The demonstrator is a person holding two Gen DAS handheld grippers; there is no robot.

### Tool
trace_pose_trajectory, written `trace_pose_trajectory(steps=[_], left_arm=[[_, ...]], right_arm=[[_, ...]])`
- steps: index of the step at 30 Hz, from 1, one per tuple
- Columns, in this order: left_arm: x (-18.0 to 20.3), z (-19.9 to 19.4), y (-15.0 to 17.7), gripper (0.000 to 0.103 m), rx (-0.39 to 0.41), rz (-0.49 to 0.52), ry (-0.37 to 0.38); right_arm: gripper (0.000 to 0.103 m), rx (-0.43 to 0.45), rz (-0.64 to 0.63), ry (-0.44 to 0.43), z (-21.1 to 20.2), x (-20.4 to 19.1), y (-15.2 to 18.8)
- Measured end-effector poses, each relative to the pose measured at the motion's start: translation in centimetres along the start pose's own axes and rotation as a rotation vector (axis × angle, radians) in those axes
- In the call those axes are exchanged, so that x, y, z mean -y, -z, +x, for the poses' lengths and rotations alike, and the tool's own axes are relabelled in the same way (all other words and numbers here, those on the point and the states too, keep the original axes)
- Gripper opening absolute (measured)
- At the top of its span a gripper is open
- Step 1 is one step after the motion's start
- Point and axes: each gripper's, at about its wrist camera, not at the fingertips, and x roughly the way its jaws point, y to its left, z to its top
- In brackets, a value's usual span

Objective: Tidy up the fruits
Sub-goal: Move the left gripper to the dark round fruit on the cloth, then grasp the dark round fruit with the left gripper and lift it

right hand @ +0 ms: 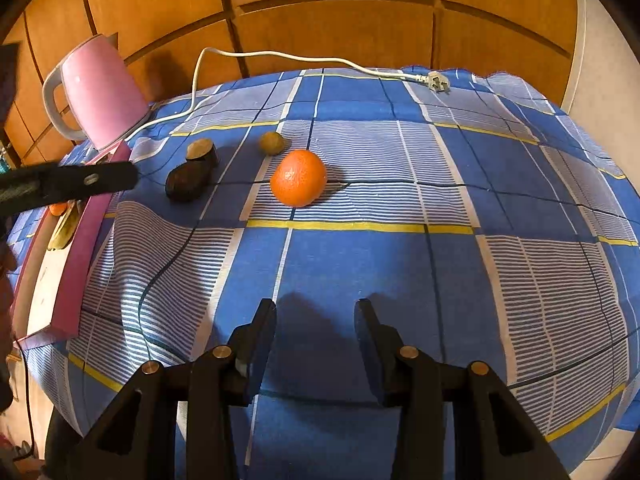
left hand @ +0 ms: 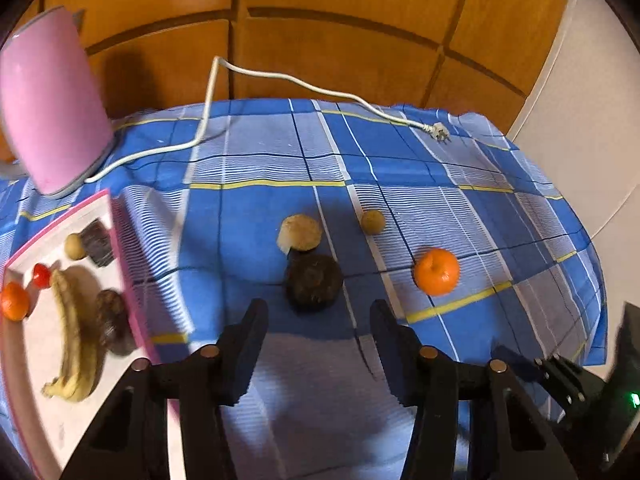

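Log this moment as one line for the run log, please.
left gripper: jaws open, empty, facing dark fruit | right gripper: open, empty | orange on cloth | tray: banana inside

pink kettle point(right hand: 102, 92) | white cord point(right hand: 280, 56) | plug point(right hand: 438, 81) | checked cloth point(right hand: 360, 264)

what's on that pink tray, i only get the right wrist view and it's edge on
observer: A banana lies lengthwise on the tray, with an orange and a small red fruit near its far end.
operator: anything dark in there
observer: Yes, two. One dark fruit sits beside the banana, and a dark cut piece sits at the far end, next to a small tan round fruit.
operator: and the other side, carrying anything
observer: No. The left tool is open and empty, aimed at the dark fruit on the cloth.
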Motion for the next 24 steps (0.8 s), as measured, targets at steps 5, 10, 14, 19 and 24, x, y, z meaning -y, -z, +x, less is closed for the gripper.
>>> trace_pose_trajectory(steps=[5, 10, 14, 19, 24], left_arm=[[0.4, 2.8, -1.2, 0.054, -0.032, 0.000, -0.035], [0.1, 5.9, -1.5, 0.057, -0.085, -0.009, -0.082], [0.7, 6.2, -1.4, 0.043, -0.062, 0.042, -0.099], [1.2, 4.8, -0.2, 0.043, -0.033, 0.049, -0.053], [2.3, 1.6, 3.2, 0.043, 0.000, 0.075, 0.001]], right_arm=[[0.041, 0.008, -0.014, -0.010, 0.0, -0.1, 0.1], [0.041, 0.015, -0.020, -0.017, 0.1, -0.1, 0.2], [0.042, 0.019, -0.019, -0.024, 0.1, 0.0, 0.3], [0.042, 0.024, -0.013, -0.026, 0.1, 0.0, 0.3], [0.044, 0.021, -0.017, -0.024, 0.2, 0.0, 0.3]])
